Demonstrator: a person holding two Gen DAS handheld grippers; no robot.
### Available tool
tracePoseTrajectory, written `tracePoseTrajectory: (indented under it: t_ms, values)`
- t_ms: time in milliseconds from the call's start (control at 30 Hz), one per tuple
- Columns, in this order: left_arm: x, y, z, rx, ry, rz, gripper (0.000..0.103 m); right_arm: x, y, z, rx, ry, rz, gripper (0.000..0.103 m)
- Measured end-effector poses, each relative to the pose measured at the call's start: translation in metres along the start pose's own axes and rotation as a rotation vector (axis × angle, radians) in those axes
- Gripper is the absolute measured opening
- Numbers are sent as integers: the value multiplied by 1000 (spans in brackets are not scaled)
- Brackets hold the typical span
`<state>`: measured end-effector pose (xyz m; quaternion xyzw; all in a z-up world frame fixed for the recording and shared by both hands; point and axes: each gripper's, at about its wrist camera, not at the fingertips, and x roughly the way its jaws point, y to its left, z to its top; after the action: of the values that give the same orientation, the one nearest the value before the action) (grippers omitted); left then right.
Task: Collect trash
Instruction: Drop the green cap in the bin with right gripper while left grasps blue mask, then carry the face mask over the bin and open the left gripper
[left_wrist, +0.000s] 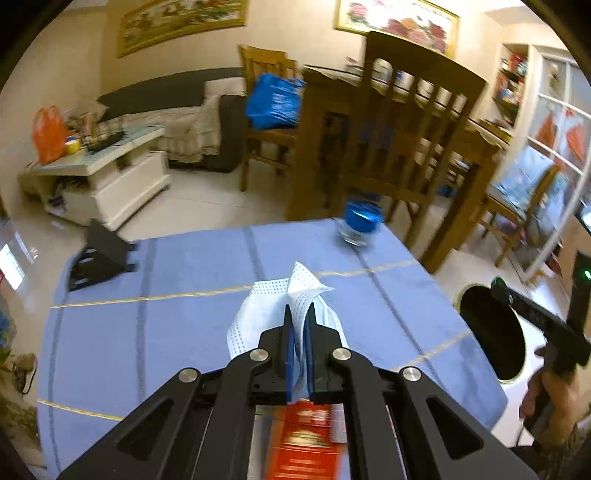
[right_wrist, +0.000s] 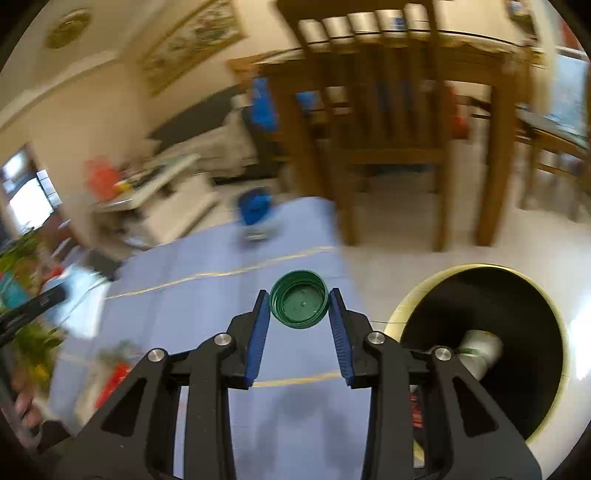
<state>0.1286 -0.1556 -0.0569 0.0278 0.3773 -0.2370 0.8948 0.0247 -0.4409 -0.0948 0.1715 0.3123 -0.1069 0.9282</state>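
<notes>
Left tongs pinch the face mask, right tongs clamp the green bottle cap; release both squarely over the bin at four o'clock.

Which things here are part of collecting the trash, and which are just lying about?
Job: tissue in left gripper; green cap in right gripper; bin.
Lying about: blue-lidded jar, black stand, red packet.

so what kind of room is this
Most likely a home living and dining room: a sofa along the wall, a wooden dining table with chairs, and framed pictures hanging above.
</notes>
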Motion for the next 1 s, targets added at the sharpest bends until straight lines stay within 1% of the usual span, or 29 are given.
tracePoseTrajectory:
  t_ms: [67, 200, 300, 367, 400, 433, 467, 567, 633, 667, 767, 800, 867, 1000]
  values:
    - [6, -19, -1, 24, 16, -34, 4, -5, -32, 1, 54, -7, -77, 33]
    - [19, -77, -3, 111, 35, -98, 4, -13, -82, -4, 156, -3, -149, 33]
    - [26, -117, -2, 169, 40, -136, 4, -12, -106, -8, 200, 19, -170, 33]
    - [31, -137, -1, 196, 43, -156, 4, -9, -118, -12, 227, 42, -216, 34]
    - [33, -149, -1, 212, 43, -165, 4, -11, -121, -13, 239, 44, -227, 44]
    - [35, -159, -1, 225, 44, -171, 4, -13, -127, -13, 262, 39, -238, 58]
    - [36, -167, -2, 237, 45, -178, 4, -17, -131, -14, 283, 24, -244, 62]
    - [44, -191, -5, 277, 58, -191, 5, -27, -137, -14, 304, -13, -250, 63]
    - [49, -202, -7, 291, 69, -198, 5, -37, -142, -14, 331, -49, -261, 71]
    - [51, -206, -8, 297, 75, -203, 5, -44, -146, -14, 346, -70, -260, 72]
    - [62, -224, -10, 316, 98, -220, 5, -68, -159, -15, 421, -164, -283, 79]
    - [67, -233, -10, 324, 106, -230, 5, -81, -167, -19, 466, -212, -296, 82]
    - [75, -250, -10, 344, 109, -237, 5, -93, -178, -21, 520, -261, -302, 83]
    - [89, -278, -9, 372, 119, -249, 6, -104, -192, -27, 585, -293, -300, 83]
